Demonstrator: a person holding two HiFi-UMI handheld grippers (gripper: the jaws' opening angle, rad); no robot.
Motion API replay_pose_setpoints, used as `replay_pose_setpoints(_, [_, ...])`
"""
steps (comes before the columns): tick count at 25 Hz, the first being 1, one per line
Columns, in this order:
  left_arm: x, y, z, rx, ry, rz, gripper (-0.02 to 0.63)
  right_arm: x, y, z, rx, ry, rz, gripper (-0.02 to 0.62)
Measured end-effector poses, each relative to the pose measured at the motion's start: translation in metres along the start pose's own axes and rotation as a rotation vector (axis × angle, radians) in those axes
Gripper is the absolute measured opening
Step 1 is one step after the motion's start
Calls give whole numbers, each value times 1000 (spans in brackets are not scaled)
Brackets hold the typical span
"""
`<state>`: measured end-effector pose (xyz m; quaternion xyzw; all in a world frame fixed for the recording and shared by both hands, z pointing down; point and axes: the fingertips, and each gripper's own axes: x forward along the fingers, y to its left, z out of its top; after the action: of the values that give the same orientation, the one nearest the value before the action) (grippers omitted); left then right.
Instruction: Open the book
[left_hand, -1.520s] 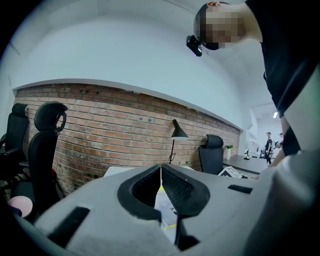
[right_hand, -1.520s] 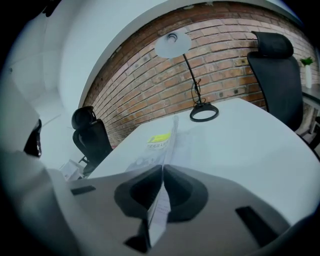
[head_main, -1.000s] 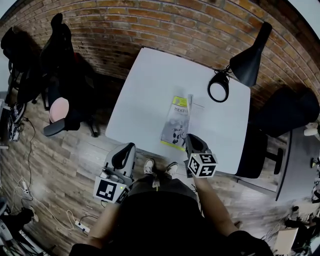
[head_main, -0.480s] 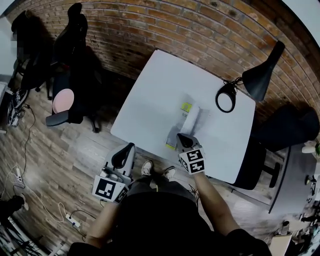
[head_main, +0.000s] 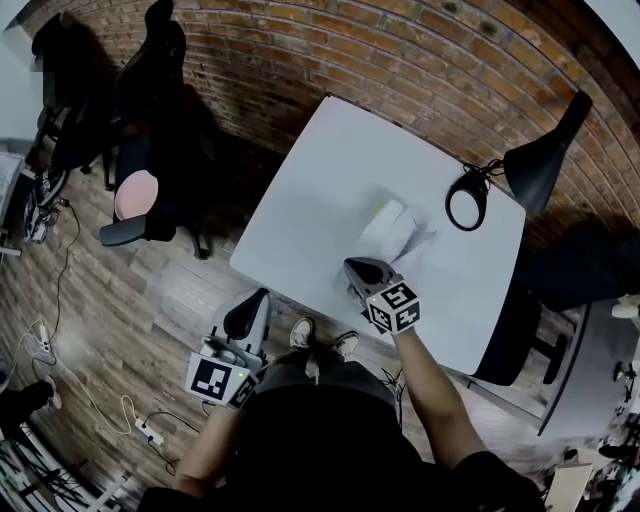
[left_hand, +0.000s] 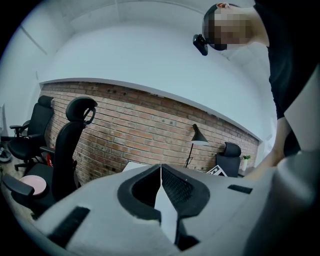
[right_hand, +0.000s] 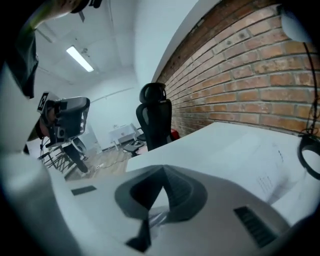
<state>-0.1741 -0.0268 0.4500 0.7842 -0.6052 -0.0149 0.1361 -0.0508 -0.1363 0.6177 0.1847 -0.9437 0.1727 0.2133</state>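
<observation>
**Cover turned over, right claw on its edge**

Since a second ago my right claw (head_main: 355, 268) has swung leftward and toward me, and the thin, soft-covered book (head_main: 395, 225) has changed with it. The yellow-green front that lay face up is out of sight, and white paper arches up in its place. That claw is clamped shut. Its own view shows a sliver of glossy sheet (right_hand: 156, 219) pinched low between the jaws, which I take to be the free edge of the front. My left claw (head_main: 255, 300) hangs just off the near edge of the worktop, jaws together on nothing.

The book lies right of centre on the white square worktop (head_main: 320, 170), nearer my side and well apart from the black desk lamp (head_main: 540, 150) at the far right corner. In the right claw view a printed page (right_hand: 272, 180) lies flat on the white surface.

I judge the book light and floppy, with slick, thin leaves that would crease or tear under a hard tug. The free edge opposite the spine is the place to hold it. With so little weight it may skate on the smooth top or spring shut once released, so pinning it with the idle claw would help.

Around me are a red brick wall (head_main: 350, 50), a wooden plank floor (head_main: 120, 300) and black office chairs (head_main: 150, 90) off to the left.
</observation>
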Motion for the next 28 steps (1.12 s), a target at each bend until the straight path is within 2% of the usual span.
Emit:
replay_pose_setpoints(6, [6, 5, 2, 12, -5, 15, 29, 27, 35, 22, -70, -29, 154, 12])
replay_pose_setpoints(11, [3, 13, 0, 1, 14, 43, 29, 45, 41, 25, -48, -27, 205, 12])
replay_pose_setpoints(17, [0, 19, 2, 3, 8, 79, 29, 74, 70, 17, -168, 48, 305, 12])
replay_pose_setpoints(28, [-15, 34, -15, -31, 51, 130, 29, 109, 82, -8, -216, 131, 357, 12])
